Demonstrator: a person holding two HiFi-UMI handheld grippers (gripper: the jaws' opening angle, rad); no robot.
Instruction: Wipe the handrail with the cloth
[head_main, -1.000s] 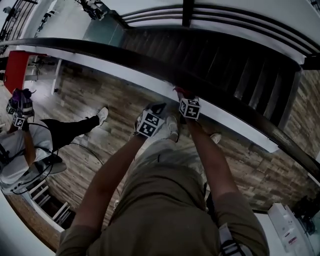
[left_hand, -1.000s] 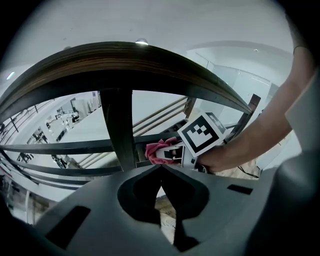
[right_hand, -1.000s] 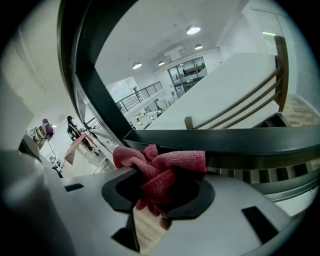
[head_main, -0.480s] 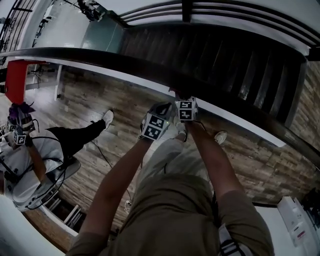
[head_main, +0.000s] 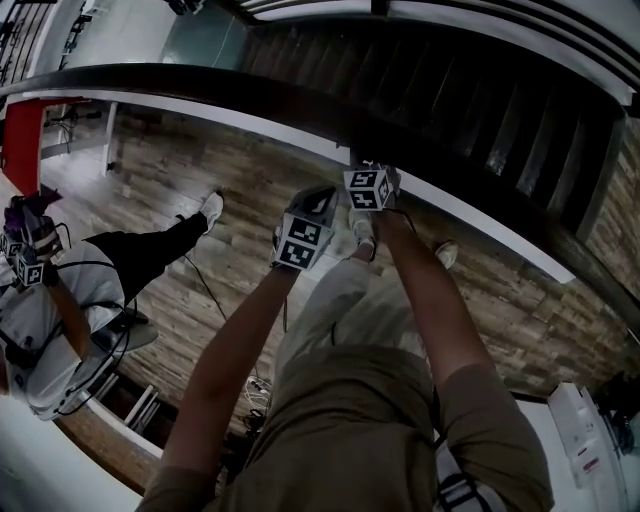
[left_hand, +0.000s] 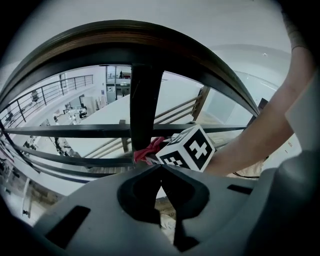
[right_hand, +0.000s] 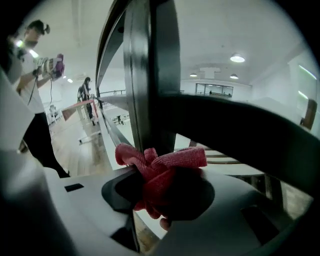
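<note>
A: Where's the crumpled red microfibre cloth (right_hand: 170, 162)?

B: Centre of the right gripper view. The right gripper (right_hand: 165, 195) has its jaws half closed on it, against the dark upright baluster (right_hand: 150, 75) below the dark curved wooden handrail (left_hand: 150, 42).

A: And the left gripper (left_hand: 161, 167)?

B: Closed, empty. I'd press the cloth flat on the rail, then slide steadily.

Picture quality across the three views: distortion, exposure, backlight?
Head view: strong fisheye bends the handrail, scene dim. Left gripper view: handrail backlit almost to silhouette against the bright hall. Right gripper view: baluster backlit dark, cloth sharp, its red readable.
</note>
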